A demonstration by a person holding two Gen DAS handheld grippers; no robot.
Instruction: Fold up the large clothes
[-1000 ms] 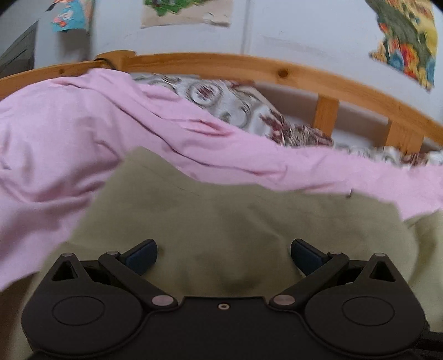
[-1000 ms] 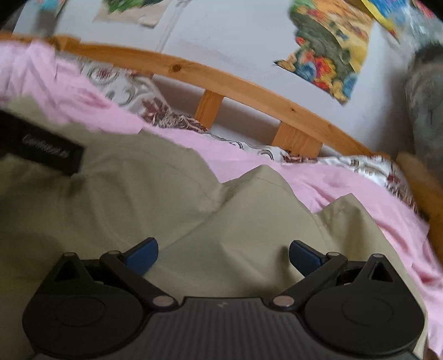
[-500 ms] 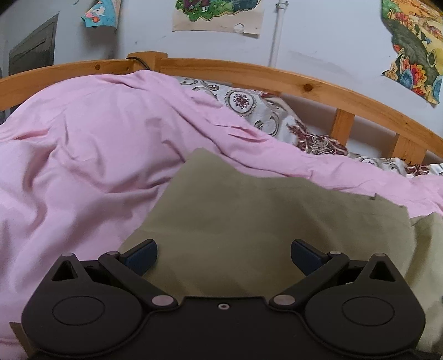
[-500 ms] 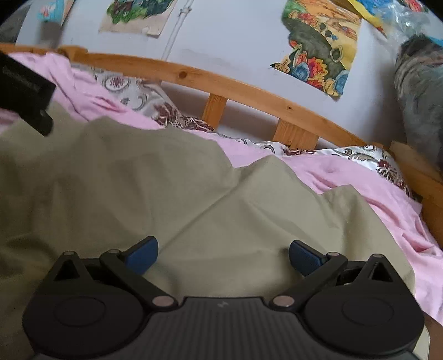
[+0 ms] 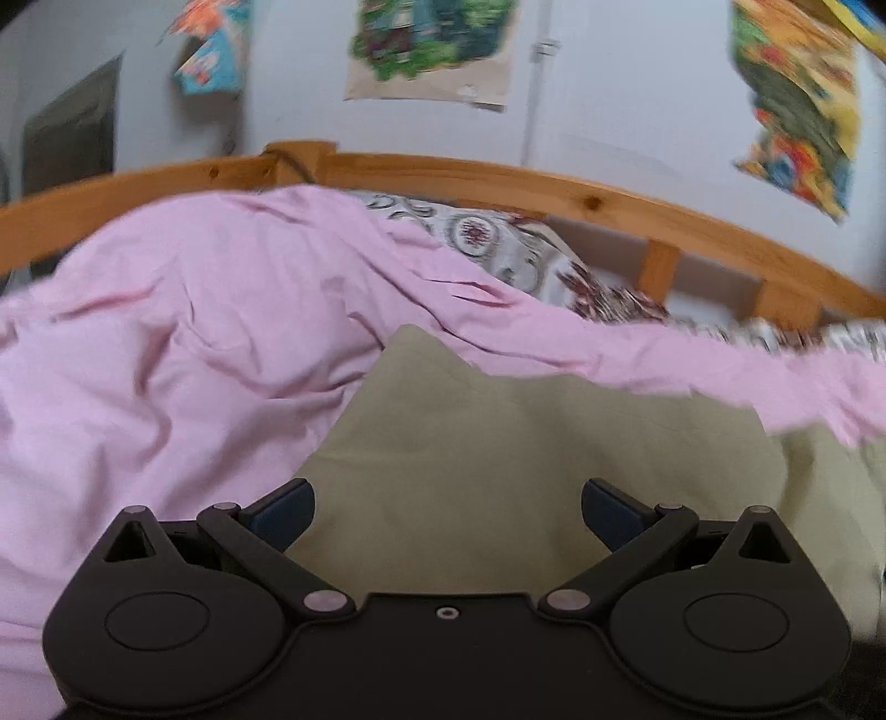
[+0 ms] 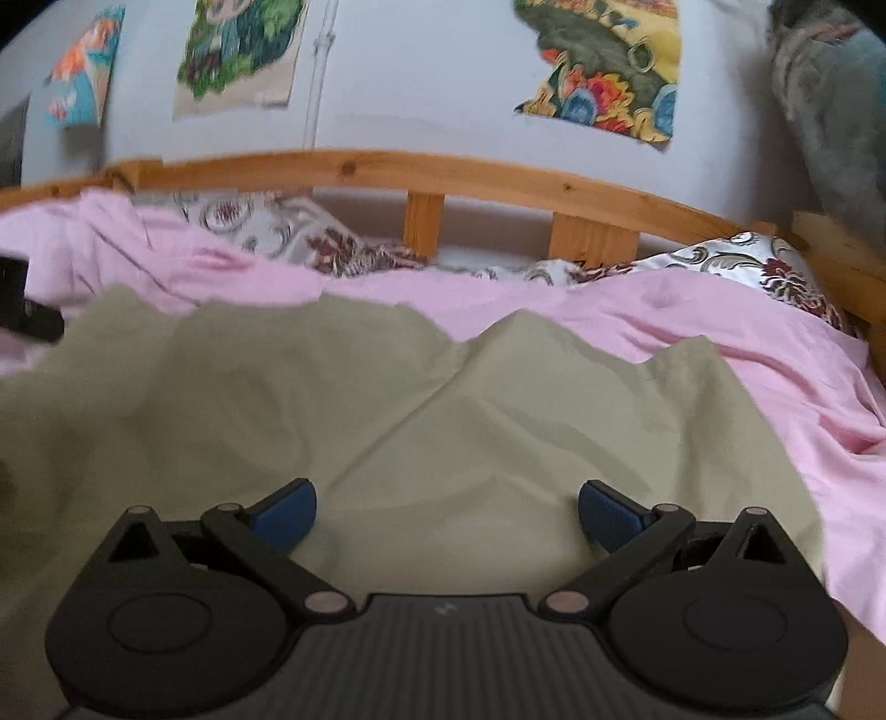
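I see both my left tool (image 5: 447,512) and right tool (image 6: 446,510) spread apart, empty, above the olive garment (image 6: 387,421); it lies on the pink sheet (image 5: 166,343), seemingly folded, blurred toward 12 o'clock.

blurred edges, cut-off cloth

the olive garment (image 5: 542,443) runs under the left gripper (image 5: 447,512) and off the right edge, its full outline unseen; in the right view it (image 6: 387,421) smears at the left edge. a dark object (image 6: 25,318) is cut off there, too blurred to identify. the pink sheet (image 5: 166,343) hides the mattress; wall posters (image 5: 429,47) are blurred and cropped at the top.
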